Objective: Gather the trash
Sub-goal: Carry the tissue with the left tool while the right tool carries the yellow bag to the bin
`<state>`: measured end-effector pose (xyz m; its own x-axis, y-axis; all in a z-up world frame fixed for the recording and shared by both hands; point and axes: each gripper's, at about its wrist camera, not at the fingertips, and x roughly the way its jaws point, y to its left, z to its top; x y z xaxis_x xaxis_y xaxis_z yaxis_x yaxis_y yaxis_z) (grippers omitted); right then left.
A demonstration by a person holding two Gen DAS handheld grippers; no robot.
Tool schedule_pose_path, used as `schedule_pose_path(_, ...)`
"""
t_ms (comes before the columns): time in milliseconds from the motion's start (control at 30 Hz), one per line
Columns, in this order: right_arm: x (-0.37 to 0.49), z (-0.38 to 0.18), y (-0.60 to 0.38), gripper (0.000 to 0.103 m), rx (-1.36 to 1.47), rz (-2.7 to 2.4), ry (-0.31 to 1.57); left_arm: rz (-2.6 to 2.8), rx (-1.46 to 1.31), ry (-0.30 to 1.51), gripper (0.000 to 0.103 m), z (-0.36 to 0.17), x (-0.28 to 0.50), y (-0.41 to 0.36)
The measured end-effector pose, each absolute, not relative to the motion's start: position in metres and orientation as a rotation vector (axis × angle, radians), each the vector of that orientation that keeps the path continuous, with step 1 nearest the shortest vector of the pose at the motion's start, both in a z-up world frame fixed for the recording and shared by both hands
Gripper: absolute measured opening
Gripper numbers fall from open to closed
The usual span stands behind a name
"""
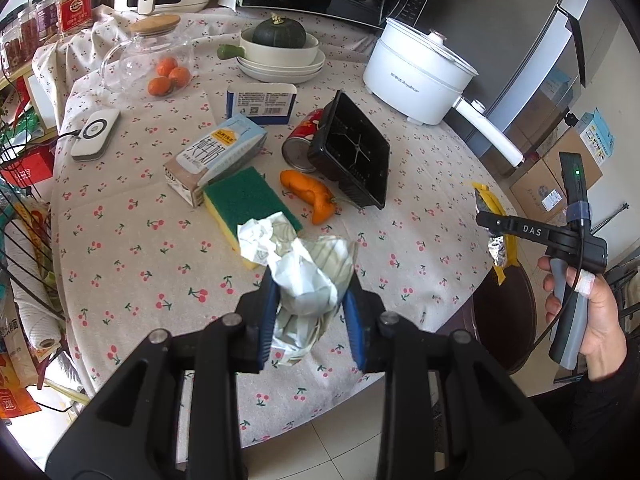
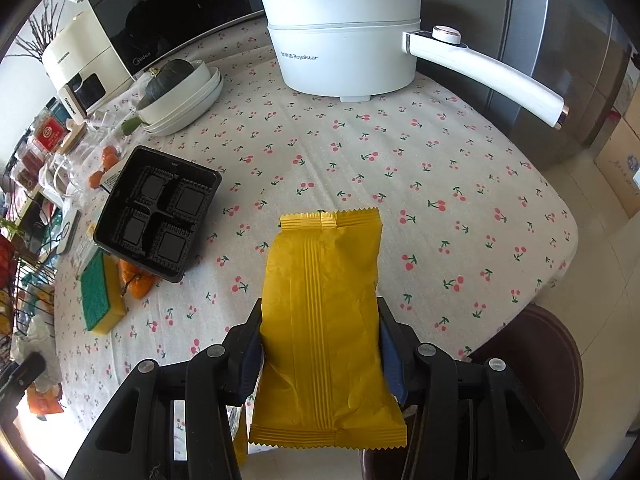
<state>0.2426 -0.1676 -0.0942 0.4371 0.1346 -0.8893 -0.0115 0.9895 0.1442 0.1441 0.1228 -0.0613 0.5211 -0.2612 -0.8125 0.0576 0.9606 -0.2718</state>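
Observation:
My left gripper point(image 1: 310, 300) is shut on a crumpled white paper wad point(image 1: 308, 276) and holds it above the near part of the table. My right gripper point(image 2: 320, 320) is shut on a yellow snack wrapper point(image 2: 324, 312), held over the table's right edge; it also shows in the left wrist view point(image 1: 498, 236) with the wrapper's foil side. A black plastic tray point(image 1: 354, 152) leans on a red can point(image 1: 300, 140) at the table's middle. A milk carton point(image 1: 216, 156) lies to the left of them.
A green and yellow sponge point(image 1: 248, 204), a carrot point(image 1: 312, 196), a blue and white box point(image 1: 262, 102), a white electric pot point(image 1: 420, 72), stacked bowls with a squash point(image 1: 280, 52), a glass jug with oranges point(image 1: 160, 60) and a charger point(image 1: 96, 132) are on the cherry-print tablecloth point(image 1: 140, 248). A dark stool point(image 2: 536, 360) stands by the table's right edge.

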Motion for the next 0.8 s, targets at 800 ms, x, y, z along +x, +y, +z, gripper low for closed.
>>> schedule_pose_path(800, 0.129, -0.075, -0.297, 0.051, 0.216, 0.005, 1.062, -0.44, -0.057, 1.016, 0.032, -0.07, 0.144, -0.032)
